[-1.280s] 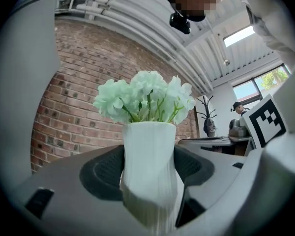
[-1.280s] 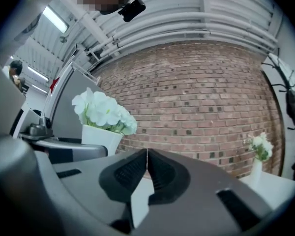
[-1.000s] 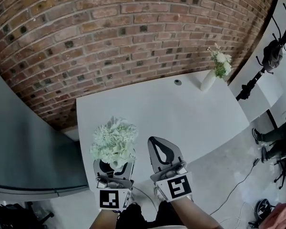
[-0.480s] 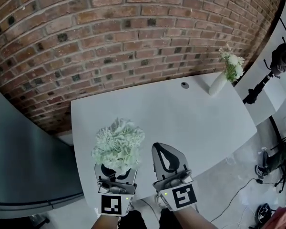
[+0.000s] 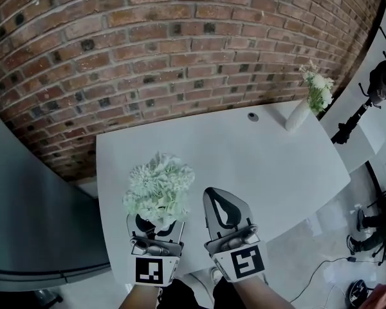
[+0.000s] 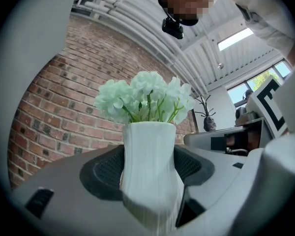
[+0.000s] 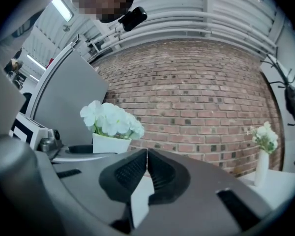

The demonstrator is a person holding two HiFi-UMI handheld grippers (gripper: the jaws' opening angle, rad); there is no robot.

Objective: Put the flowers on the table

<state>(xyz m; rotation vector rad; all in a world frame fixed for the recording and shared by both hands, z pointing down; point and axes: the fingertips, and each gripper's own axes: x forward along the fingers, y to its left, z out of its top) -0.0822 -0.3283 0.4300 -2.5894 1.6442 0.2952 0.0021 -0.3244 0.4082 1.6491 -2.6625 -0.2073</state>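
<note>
- The brick wall (image 5: 180, 50) runs along the far side of the desk and limits how far back anything can go.
- The white desk (image 5: 257, 166) is bare across its middle, so I judge that nothing blocks a landing spot there.
- A grey panel (image 5: 26, 205) stands off the desk's left side. A black stand (image 5: 373, 85) stands beyond its right end. Both are well apart from the work.
- The flowers (image 5: 159, 187), a pale green bunch, sit in a ribbed white vase (image 6: 150, 171). They are carried above the desk's near edge, toward its left side, and are not yet set down.
- The left tongs (image 5: 156, 226) are clamped on the vase's lower body, with the dark pads on either side of it.
    - The vase widens toward the bottom and looks smooth, so it could slip or twist in the grip.
    - The bunch is top-heavy. A tilted release could tip the vase over.
    - Letting go this close to the near edge could send it off the desk, so moving further in seems wise.
- The right tongs (image 7: 147, 171) are pressed together with nothing between them. They sit beside the left pair over the same near edge and could steady the vase.
- A second vase (image 5: 298, 116) of white flowers stands at the desk's far right corner, well apart from the carried one.
- A round grommet (image 5: 253, 116) lies near the desk's far edge. An uneven seat there could rock the base.
</note>
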